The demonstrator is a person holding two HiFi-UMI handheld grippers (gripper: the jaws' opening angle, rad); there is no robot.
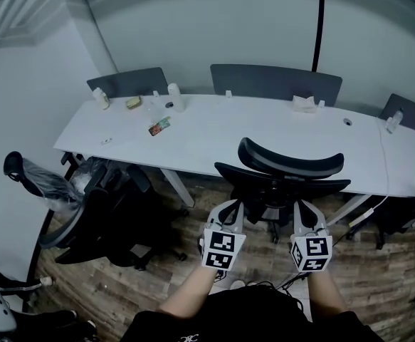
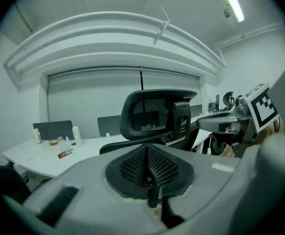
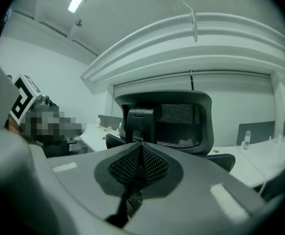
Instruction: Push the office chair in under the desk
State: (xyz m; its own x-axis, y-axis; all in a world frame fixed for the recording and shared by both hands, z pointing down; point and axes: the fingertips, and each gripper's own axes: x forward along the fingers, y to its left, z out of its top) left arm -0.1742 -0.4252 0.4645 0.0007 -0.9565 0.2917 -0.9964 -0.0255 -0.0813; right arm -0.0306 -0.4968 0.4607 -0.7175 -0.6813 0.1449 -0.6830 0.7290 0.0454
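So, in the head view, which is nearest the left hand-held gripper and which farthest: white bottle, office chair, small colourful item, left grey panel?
1. office chair, directly ahead.
2. small colourful item, on the desk, left.
3. white bottle, desk's far edge.
4. left grey panel, behind the desk.

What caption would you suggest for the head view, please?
Left gripper and right gripper, both shut, just behind the backrest of the office chair facing the white desk.

The person wears a black top (image 1: 246,319). The left gripper (image 1: 230,208) and right gripper (image 1: 304,208) are pale grey, each with a black-and-white marker cube (image 1: 220,250) at six o'clock and black meshed fingers (image 2: 132,164).
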